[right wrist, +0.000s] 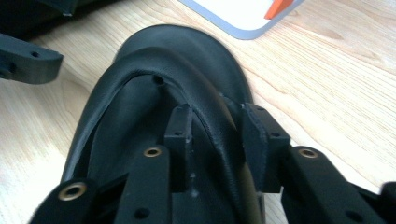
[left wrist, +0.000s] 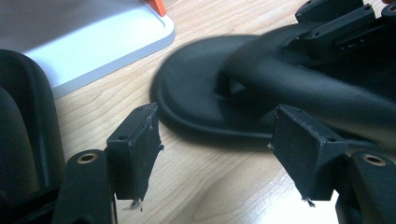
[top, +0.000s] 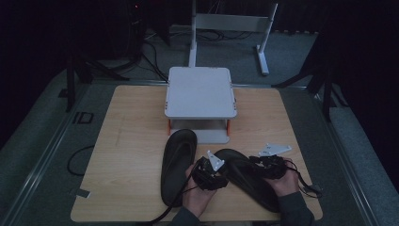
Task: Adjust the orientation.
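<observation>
Two black flip-flops lie on the wooden table [top: 127,141]. The left flip-flop [top: 178,162] lies flat, toe toward the grey stand. My right gripper [top: 256,165] sits over the right flip-flop [top: 240,176]. In the right gripper view that gripper [right wrist: 217,140] is shut on the flip-flop's strap [right wrist: 205,112], one pad on each side of it. My left gripper [top: 210,173] is between the two flip-flops. In the left gripper view it [left wrist: 219,154] stands open over bare wood, just short of the right flip-flop's toe [left wrist: 196,93].
A grey two-level stand [top: 200,92] with orange legs stands at the back middle of the table; its base plate [left wrist: 93,42] lies close behind the flip-flop toes. The left flip-flop's edge [left wrist: 23,130] is beside my left gripper. Bare wood lies left and right.
</observation>
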`<state>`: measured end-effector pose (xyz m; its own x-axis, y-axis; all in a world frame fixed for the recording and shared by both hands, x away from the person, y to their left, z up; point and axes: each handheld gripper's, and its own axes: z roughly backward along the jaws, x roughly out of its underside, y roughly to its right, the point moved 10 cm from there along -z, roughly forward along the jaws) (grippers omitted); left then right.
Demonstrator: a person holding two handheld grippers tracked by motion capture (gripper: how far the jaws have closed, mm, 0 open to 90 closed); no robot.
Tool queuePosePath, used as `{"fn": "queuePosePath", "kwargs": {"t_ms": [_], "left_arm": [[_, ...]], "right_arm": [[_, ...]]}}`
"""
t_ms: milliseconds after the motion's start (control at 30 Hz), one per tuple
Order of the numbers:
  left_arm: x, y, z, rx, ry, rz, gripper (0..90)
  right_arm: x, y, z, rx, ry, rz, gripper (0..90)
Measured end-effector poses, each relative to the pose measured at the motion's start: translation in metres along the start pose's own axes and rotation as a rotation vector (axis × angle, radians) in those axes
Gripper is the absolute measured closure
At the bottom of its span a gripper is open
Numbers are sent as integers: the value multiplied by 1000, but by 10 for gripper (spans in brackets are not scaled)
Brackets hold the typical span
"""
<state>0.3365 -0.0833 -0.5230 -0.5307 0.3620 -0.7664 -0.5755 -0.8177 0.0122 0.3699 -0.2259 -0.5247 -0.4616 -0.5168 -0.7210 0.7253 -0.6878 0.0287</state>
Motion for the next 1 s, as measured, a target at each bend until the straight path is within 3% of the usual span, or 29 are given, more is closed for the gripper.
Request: {"fn": "queuePosePath", "kwargs": {"t_ms": [233, 400, 500, 667, 800, 933, 1000], "left_arm": [[-3, -1, 4, 0, 16, 0, 323], [-6, 3, 4, 13, 32, -6, 321], [-9, 2, 1, -14, 36, -11, 285], [-10, -2, -2, -28, 47, 21, 206], [-10, 3, -1, -8, 59, 12, 187], [-5, 10, -12, 3, 24, -20, 178], [0, 6, -16, -43, -2, -41, 216]], "right_arm": [[-11, -3, -5, 12, 57, -72, 731], [-24, -4, -15, 50, 84, -131, 732], [-29, -4, -22, 67, 97, -172, 726], [-33, -4, -31, 99, 104, -212, 719], [-35, -5, -33, 90, 110, -219, 719], [-39, -9, -34, 68, 121, -231, 717], [-40, -13, -35, 47, 116, -211, 706]]}}
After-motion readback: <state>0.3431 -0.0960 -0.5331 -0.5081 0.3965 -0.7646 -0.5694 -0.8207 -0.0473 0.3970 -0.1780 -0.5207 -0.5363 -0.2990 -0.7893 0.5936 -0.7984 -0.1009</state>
